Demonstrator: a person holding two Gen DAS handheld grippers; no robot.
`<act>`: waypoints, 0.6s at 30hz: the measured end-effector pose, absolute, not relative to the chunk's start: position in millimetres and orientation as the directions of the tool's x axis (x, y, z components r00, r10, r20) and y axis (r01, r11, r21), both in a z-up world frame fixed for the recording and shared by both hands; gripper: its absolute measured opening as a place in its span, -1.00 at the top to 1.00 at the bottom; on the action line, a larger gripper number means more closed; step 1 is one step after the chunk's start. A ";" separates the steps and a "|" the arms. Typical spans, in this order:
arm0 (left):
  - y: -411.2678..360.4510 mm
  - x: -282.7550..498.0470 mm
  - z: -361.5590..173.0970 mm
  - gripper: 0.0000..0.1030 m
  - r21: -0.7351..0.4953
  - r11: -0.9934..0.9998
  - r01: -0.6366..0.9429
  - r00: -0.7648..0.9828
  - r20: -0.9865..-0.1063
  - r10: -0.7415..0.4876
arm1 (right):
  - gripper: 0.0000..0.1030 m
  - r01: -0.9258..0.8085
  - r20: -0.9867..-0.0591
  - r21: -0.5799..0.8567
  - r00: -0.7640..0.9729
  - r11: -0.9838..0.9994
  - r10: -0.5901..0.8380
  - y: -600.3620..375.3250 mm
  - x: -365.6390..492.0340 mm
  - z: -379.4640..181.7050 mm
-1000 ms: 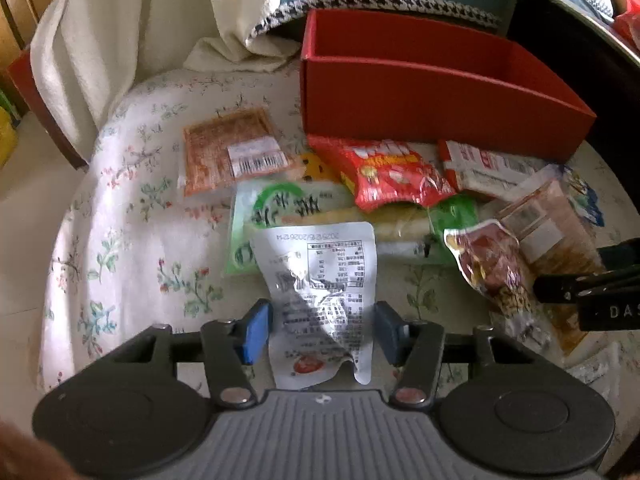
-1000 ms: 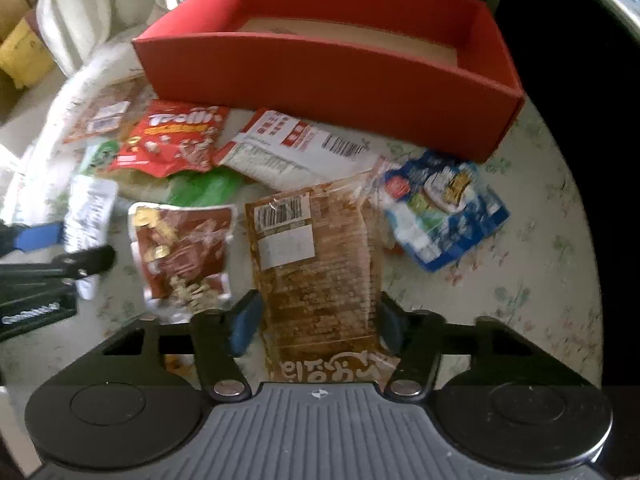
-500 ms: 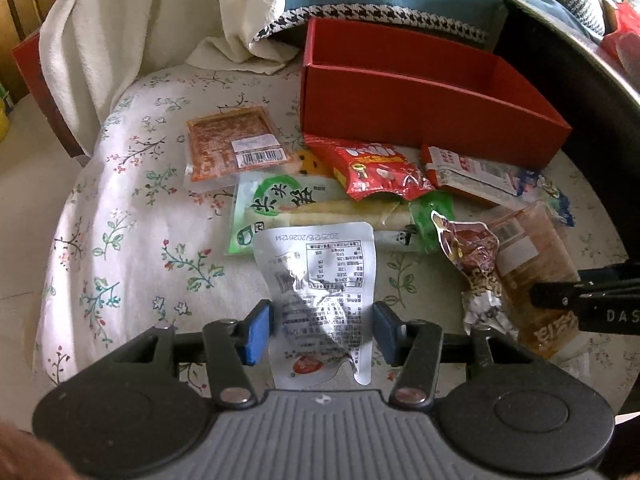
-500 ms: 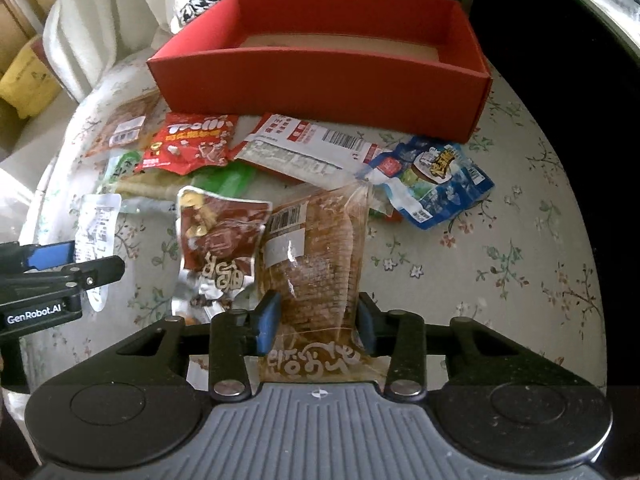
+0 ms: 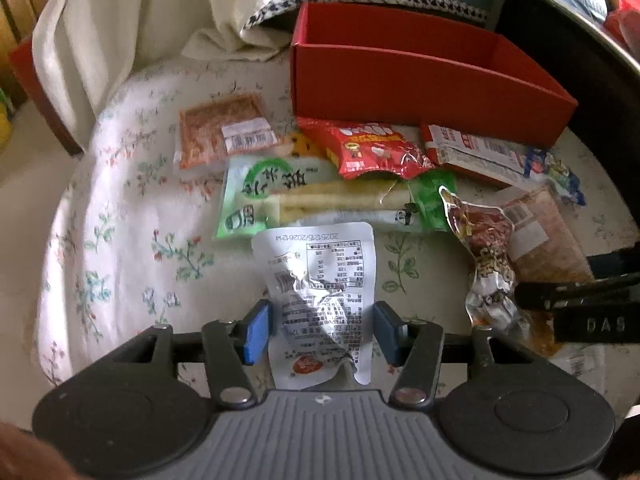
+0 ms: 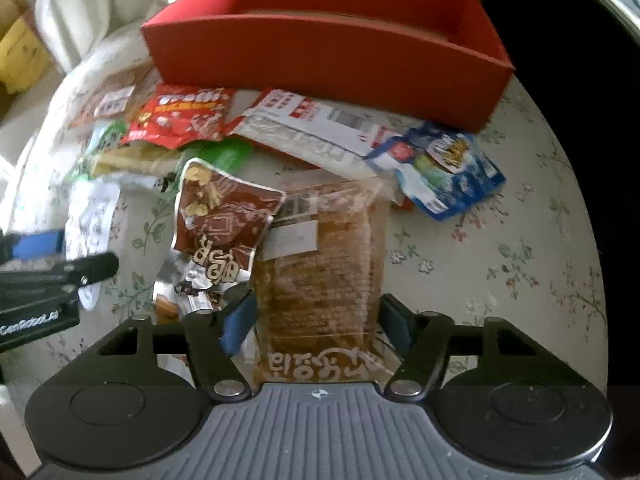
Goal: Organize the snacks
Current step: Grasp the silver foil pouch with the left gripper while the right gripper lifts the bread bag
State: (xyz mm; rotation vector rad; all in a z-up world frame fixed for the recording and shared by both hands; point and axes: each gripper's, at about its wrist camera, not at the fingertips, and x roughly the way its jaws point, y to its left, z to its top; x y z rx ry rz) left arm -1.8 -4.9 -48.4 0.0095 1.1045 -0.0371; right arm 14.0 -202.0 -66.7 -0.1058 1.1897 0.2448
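My left gripper (image 5: 320, 332) is shut on a crumpled silver pouch (image 5: 320, 272) with a printed label, held just above the floral tablecloth (image 5: 120, 240). My right gripper (image 6: 316, 320) straddles a clear packet of brown snacks (image 6: 324, 264). Its jaws are opening and the pads stand just off the packet's sides. A dark red pouch (image 6: 220, 216) leans against that packet on its left. The open red box (image 6: 320, 56) stands at the back of the table, with nothing visible inside. Each gripper shows at the edge of the other's view.
Between the grippers and the box lie a red snack bag (image 5: 372, 148), a green packet (image 5: 272, 188), an orange packet (image 5: 224, 132), a white-and-red packet (image 6: 312, 124) and a blue packet (image 6: 444, 164). A white cloth (image 5: 120, 20) hangs behind. Dark furniture (image 5: 580, 60) borders the right.
The right jaws closed tight on the brown packet, then spread apart again. The dark red pouch tipped up against the packet. The left gripper kept its hold on the silver pouch.
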 end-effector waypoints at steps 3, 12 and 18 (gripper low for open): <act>-12.4 0.5 -50.8 0.06 0.021 0.998 0.059 0.460 -0.888 -0.009 | -0.45 -0.279 -0.923 0.011 0.366 0.960 0.118 -194.7 11.0 -68.1; -2.1 -5.6 -28.6 0.11 -0.077 0.994 0.075 0.497 -0.861 -0.104 | 0.07 -0.246 -0.907 0.093 0.379 0.965 0.184 -212.1 8.5 -48.3; 3.8 -6.8 -22.7 0.11 -0.102 0.993 0.057 0.502 -0.857 -0.116 | 0.20 -0.221 -0.893 0.137 0.395 0.966 0.217 -222.8 2.6 -41.5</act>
